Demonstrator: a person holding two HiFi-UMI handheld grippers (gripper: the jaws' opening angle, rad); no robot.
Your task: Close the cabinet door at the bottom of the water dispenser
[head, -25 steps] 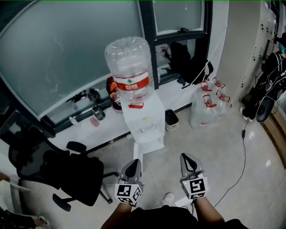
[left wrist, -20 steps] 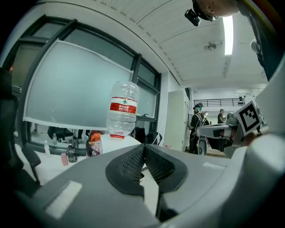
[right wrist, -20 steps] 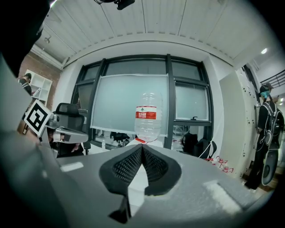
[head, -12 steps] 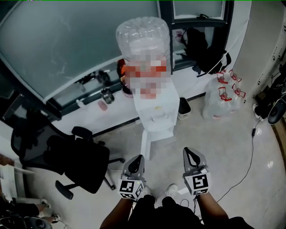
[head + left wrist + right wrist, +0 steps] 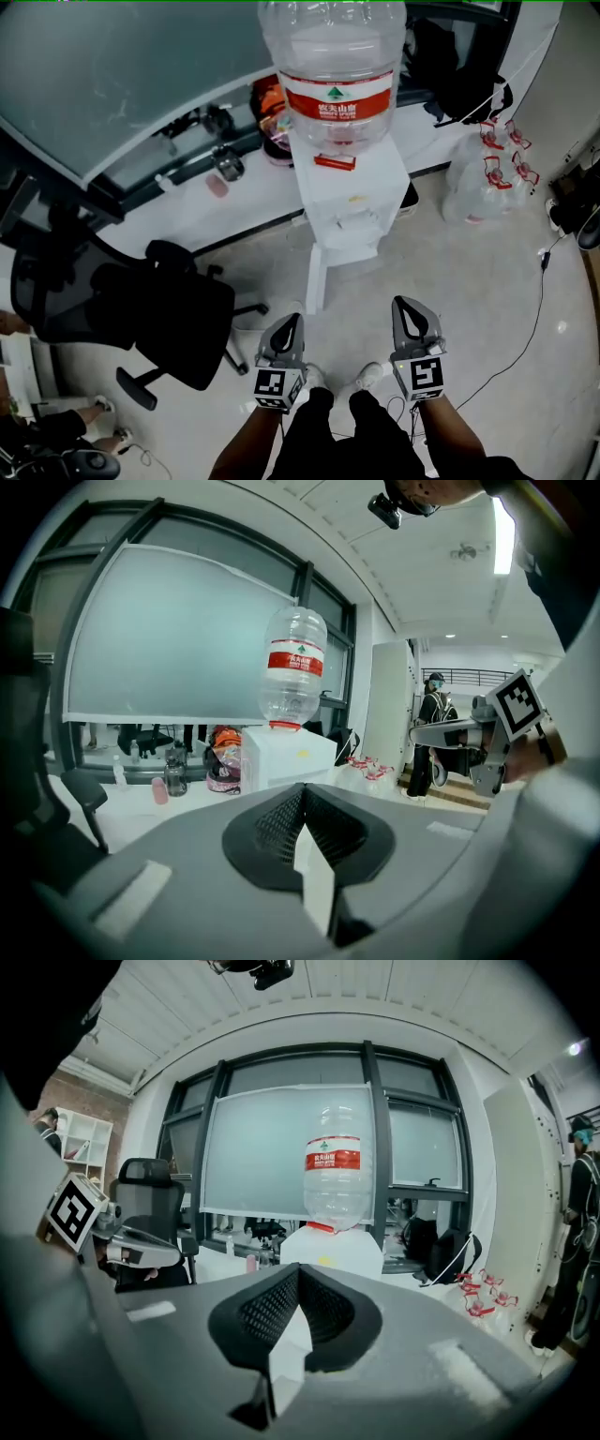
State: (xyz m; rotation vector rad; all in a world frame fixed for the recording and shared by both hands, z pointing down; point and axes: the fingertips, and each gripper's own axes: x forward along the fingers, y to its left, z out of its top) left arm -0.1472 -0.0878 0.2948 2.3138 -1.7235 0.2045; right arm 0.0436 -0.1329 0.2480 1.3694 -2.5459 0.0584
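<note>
The white water dispenser [image 5: 352, 202] with a clear bottle [image 5: 330, 56] on top stands by the window ledge. Its bottom cabinet door [image 5: 315, 281] hangs open, swung out toward me on the dispenser's left side. My left gripper [image 5: 285, 325] is shut and empty, just short of the door's near edge. My right gripper [image 5: 413, 316] is also shut and empty, off to the right of the dispenser's base. The left gripper view shows the dispenser [image 5: 286, 757] ahead of the shut left gripper [image 5: 302, 797]. In the right gripper view the dispenser [image 5: 333, 1246] lies ahead of the shut right gripper [image 5: 298, 1274].
A black office chair [image 5: 159, 319] stands left of the door. Packs of water jugs [image 5: 487, 178] sit at the right, and a black cable [image 5: 536, 309] runs over the floor. Small bottles [image 5: 225, 169] and a black bag [image 5: 459, 66] rest on the window ledge. A person [image 5: 434, 728] stands far right.
The dispenser has grown larger and shifted up in the head view as I came closer. Both grippers stay shut and now sit nearer the open door.
</note>
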